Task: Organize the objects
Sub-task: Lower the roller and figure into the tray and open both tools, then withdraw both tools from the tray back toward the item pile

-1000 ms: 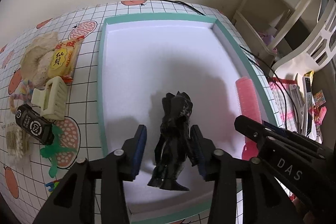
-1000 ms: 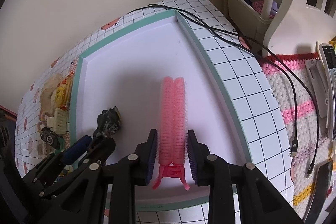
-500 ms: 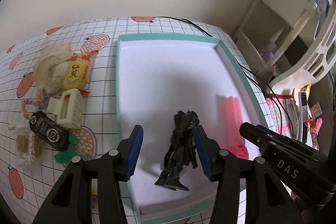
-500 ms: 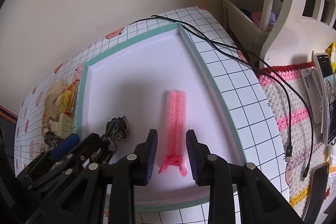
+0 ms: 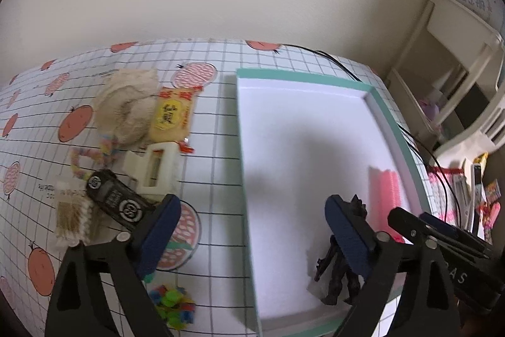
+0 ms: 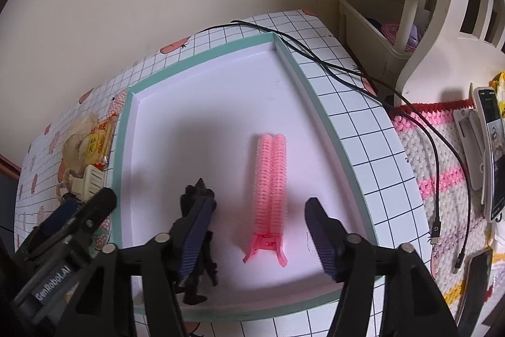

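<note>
left wrist cam: i've let go w/ both, left gripper (image 5: 249, 234) & right gripper (image 6: 260, 237) now wide open, black figure (image 5: 339, 270) by my left's right finger, pink clip (image 6: 271, 179) between right's fingers, both in tray (image 6: 315, 90), so next pick = table clutter.

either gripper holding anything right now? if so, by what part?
Nothing is held. The left gripper is open, off to the side of the black figure. The right gripper is open, with the pink hair clip lying free in the tray.
</note>
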Demonstrator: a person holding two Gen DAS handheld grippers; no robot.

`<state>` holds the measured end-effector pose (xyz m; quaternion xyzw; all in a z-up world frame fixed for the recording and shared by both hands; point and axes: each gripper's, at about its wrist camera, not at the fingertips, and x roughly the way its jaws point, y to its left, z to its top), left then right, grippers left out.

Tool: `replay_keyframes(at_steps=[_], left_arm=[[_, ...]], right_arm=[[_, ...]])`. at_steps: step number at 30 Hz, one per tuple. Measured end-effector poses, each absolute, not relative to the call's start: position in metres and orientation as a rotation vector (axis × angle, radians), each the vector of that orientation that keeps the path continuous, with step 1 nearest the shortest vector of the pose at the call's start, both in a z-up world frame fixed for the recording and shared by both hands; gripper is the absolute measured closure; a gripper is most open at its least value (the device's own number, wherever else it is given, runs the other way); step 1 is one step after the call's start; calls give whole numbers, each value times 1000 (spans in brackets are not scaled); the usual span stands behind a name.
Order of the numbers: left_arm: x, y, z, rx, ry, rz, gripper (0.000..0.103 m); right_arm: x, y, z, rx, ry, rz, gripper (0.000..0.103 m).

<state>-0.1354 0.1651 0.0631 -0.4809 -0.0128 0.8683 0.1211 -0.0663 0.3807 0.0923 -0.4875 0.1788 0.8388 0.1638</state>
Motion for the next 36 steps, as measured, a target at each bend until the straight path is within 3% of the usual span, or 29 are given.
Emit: replay_keyframes(at_steps=[13,15,36], left_arm=[[-140,141,61,-1422,-123,2566,4],[-141,139,60,-1430,-128,2565,4],[-143,96,69,-1461,-167,2603,3]], right_arm=[[-72,372,90,-1399,461,2403,11],[-72,370,91,-1395,453,2405,3],[-86,332,105,-1400,401,2450,0]])
